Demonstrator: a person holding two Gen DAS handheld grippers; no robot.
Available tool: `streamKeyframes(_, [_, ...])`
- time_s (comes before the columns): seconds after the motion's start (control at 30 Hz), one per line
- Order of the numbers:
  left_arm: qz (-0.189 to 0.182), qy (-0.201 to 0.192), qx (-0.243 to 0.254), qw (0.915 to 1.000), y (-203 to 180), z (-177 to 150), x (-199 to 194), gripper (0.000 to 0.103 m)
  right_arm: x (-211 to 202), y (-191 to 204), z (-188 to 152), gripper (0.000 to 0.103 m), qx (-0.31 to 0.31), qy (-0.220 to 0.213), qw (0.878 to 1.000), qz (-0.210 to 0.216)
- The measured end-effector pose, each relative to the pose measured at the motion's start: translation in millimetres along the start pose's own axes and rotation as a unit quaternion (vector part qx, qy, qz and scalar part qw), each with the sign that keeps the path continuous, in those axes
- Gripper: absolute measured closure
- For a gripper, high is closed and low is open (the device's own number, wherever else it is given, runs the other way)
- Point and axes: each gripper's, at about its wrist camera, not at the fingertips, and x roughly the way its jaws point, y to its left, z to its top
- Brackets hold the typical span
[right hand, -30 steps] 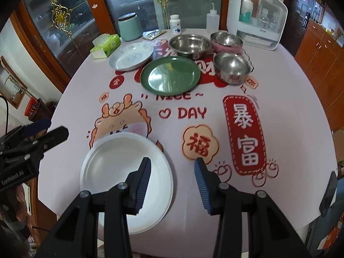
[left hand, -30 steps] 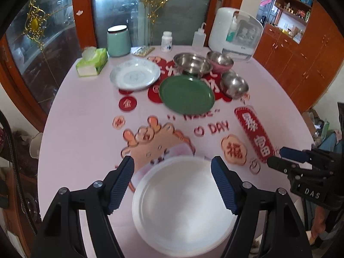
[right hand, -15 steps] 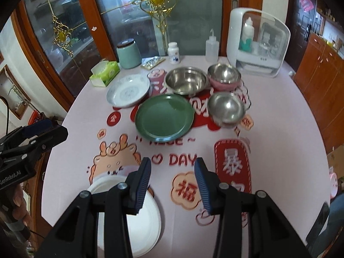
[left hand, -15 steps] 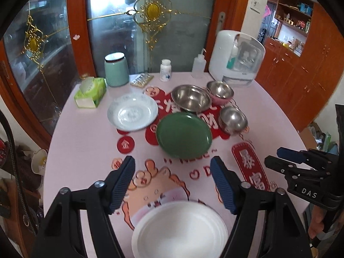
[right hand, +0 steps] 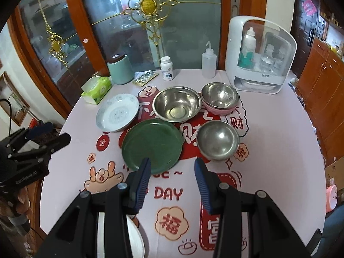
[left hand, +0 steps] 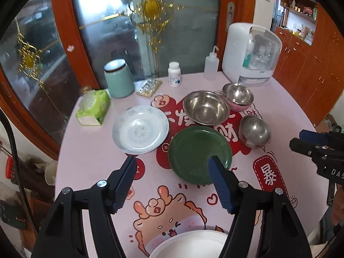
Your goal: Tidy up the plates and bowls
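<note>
Left wrist view showed what the right didn't: the round white plate (left hand: 189, 245) sitting at the near edge of the round bench covered in pink printed cloth (left hand: 90, 163), bottom cut off by the frame. In the right wrist view that plate (right hand: 135, 240) was mostly hidden behind the gripper body, only a sliver visible. Right wrist view gave the clearer look into the white plastic cabinet with a clear door (right hand: 260, 53): bottles inside, labels unreadable.

Left to right on the bench: green tissue pack (left hand: 93, 107), pale green ceramic jar with dark rim (left hand: 118, 78), shallow white patterned porcelain plate (left hand: 140, 129), foil blister strip (left hand: 149, 86), small white pill bottle (left hand: 174, 74), flat dark green round plate (left hand: 200, 154), large stainless steel bowl (left hand: 206, 107), translucent squeeze bottle (left hand: 210, 64), steel bowl nested in a pink bowl (left hand: 237, 96), small steel bowl (left hand: 254, 131) standing apart. All dishes upright; green plate just beside the porcelain plate and the large bowl, contact unclear.

Left hand-held gripper (left hand: 172, 181) was spread, blue ribbed pads (left hand: 124, 182), nothing between them; its jaws had just been closing a little. Right hand-held gripper (right hand: 171, 185) stood partly spread, also empty. Each view caught the other gripper at its edge, partly cut off.
</note>
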Motion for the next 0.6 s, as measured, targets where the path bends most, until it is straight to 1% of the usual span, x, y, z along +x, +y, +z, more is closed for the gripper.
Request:
streamKeyframes(0.07, [-0.004,0.014,-0.008,0.9999,2,6,18,0.036,10,-3,7,0.061,0.003,0.005,1.0,0.002])
streamKeyframes(0.2, [-0.019,0.044,-0.029,0.9984,7,12,57,0.035,45,-11,17,0.061,0.022,0.043,0.999,0.018])
streamKeyframes(0.3, [-0.033,0.071,-0.042,0.996,8,12,89,0.032,74,-17,18,0.061,0.039,0.071,0.996,0.027])
streamKeyframes(0.33, [-0.037,0.079,-0.045,0.9951,8,11,97,0.029,84,-19,17,0.061,0.046,0.083,0.995,0.032])
streamKeyframes(0.43, [-0.052,0.108,-0.064,0.9908,10,8,127,0.028,114,-23,14,0.061,0.069,0.116,0.99,0.051])
streamKeyframes(0.5, [-0.061,0.128,-0.084,0.9863,14,5,147,0.028,130,-23,10,0.061,0.079,0.132,0.986,0.057])
streamKeyframes(0.6, [-0.066,0.148,-0.103,0.9814,19,1,170,0.028,151,-23,4,0.061,0.086,0.155,0.982,0.067])
